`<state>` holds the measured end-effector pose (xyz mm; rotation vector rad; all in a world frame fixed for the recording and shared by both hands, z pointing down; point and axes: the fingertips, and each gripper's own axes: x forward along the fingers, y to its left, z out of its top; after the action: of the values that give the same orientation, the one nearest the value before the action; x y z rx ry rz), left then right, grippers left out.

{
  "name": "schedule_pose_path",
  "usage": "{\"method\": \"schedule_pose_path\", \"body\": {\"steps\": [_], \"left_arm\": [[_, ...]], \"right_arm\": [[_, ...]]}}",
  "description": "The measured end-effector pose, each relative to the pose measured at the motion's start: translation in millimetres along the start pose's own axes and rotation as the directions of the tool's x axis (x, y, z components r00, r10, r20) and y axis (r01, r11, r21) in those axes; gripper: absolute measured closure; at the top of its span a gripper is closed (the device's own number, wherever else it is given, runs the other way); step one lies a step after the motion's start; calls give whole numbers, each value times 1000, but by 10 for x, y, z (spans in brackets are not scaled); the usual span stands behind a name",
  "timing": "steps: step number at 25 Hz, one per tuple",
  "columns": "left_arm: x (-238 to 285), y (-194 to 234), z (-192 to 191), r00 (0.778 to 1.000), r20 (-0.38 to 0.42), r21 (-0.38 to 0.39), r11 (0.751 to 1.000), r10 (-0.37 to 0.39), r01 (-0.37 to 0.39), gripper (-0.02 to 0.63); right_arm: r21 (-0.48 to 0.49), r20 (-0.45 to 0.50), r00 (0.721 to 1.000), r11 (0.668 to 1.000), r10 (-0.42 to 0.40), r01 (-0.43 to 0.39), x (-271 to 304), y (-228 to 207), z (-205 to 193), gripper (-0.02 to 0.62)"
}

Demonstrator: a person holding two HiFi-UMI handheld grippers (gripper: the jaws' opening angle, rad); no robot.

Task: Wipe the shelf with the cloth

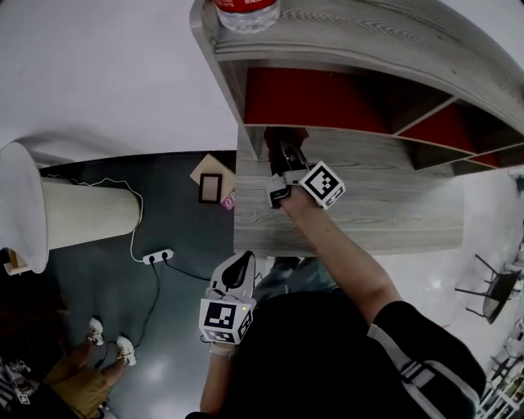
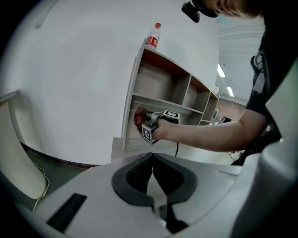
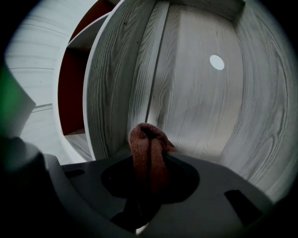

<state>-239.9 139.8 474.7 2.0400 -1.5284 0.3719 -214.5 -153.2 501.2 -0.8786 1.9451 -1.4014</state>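
The grey wooden shelf [image 1: 385, 204] has red back panels and several compartments. My right gripper [image 1: 282, 154] reaches into its lower left compartment, shut on a reddish-brown cloth [image 1: 286, 135]. In the right gripper view the bunched cloth [image 3: 149, 155] sticks out between the jaws of the right gripper [image 3: 149, 160], close to the compartment's wooden back wall [image 3: 209, 102]. The left gripper view shows the shelf [image 2: 160, 79] from the side, with the cloth [image 2: 138, 116] at the compartment's left end. My left gripper [image 1: 243, 263] hangs low near my body, away from the shelf, shut [image 2: 152, 158] and empty.
A water bottle [image 1: 246, 12] stands on the shelf's top left corner. On the dark floor lie a power strip [image 1: 158, 257] with its cable and a small cardboard piece [image 1: 211, 186]. A white cylinder [image 1: 82, 213] stands at left. Another person's white shoes [image 1: 110, 340] are at lower left.
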Motion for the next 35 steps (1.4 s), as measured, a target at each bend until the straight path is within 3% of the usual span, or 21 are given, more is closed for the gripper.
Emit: {"method": "schedule_pose_path", "body": {"steps": [3, 14, 24, 35], "left_arm": [[-33, 84, 0, 1000, 0, 3, 1000, -10, 10, 600], [-80, 324, 54, 1000, 10, 5, 1000, -18, 18, 600], [-87, 455, -7, 1000, -8, -13, 1000, -6, 6, 600], [-98, 427, -133, 999, -42, -23, 1000, 18, -19, 599]], "right_arm": [[-2, -16, 1000, 1000, -3, 3, 58, 135, -103, 512], [-66, -59, 993, 993, 98, -102, 367, 655, -256, 512], [-78, -15, 995, 992, 102, -103, 596, 535, -212, 509], [31, -42, 990, 990, 136, -134, 635, 281, -247, 512]]}}
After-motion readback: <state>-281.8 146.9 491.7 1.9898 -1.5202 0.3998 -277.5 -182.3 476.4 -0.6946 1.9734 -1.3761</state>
